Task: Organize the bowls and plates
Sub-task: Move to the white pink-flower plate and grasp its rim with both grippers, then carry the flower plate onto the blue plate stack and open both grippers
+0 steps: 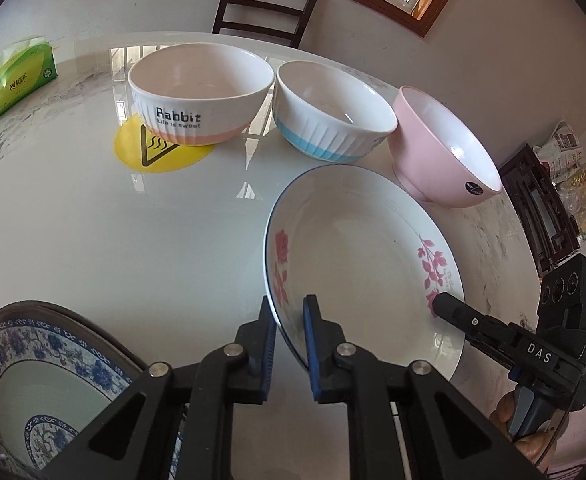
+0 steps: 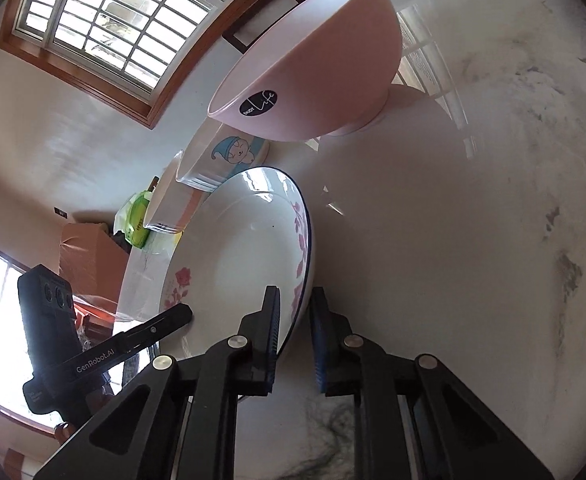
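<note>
The floral plate [image 1: 357,248] lies lower right on the tabletop [image 1: 133,240]. Both grippers, left [image 1: 289,316] and right [image 2: 295,308], pinch its opposite rims. Glazed, slippery, breakable: grip rims firmly.

Black left gripper [image 1: 289,320] with blue pads, silver screws.

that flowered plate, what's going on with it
A person is holding a handheld gripper in each hand, and both are clamped on the rim of the flowered plate: the left gripper at its near edge, the right gripper on the opposite side. Behind it on the table stand three bowls in a row. A blue-patterned plate sits off to the left.
</note>
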Available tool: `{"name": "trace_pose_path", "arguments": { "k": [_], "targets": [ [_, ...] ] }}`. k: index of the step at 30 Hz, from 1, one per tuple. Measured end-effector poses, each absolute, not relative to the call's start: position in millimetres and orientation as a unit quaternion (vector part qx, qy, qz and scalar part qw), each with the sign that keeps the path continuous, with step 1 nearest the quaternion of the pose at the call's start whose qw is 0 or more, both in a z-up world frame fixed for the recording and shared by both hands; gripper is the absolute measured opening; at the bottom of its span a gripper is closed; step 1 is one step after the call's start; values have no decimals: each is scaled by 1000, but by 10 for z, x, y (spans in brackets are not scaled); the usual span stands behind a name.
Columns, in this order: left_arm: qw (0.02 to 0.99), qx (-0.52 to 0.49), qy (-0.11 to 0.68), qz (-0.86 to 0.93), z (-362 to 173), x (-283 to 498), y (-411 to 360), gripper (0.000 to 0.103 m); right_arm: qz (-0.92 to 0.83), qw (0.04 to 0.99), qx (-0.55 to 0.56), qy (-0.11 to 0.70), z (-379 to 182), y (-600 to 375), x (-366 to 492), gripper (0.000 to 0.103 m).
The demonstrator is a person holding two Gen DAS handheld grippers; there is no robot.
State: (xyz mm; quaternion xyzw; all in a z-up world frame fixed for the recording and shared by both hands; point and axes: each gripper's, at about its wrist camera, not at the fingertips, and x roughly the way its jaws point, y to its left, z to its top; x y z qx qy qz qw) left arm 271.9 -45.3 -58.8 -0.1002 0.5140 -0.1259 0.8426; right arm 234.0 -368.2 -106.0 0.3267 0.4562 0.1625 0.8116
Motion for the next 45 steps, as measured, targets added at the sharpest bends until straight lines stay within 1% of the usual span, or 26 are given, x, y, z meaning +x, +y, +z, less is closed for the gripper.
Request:
{"name": "trace_pose_path", "arguments": {
  "k": [8, 19, 32, 45],
  "targets": [
    [847, -109, 505, -129, -446, 2449, -340, 13, 176, 801, 347, 455, -1071, -3678, 2084, 15],
    [866, -115, 473, -113, -254, 1980, -179, 13, 202, 801, 348, 443, -929, -3521, 1769, 15],
    [878, -132, 455, -69, -180, 1437, 428, 14, 251, 799, 318, 446, -738, -2952, 1567, 15],
    [879, -160, 448, -23, -271, 1057, 1045, 14, 284, 786, 277, 474, -770, -2292, 1529, 15]
  ]
}}
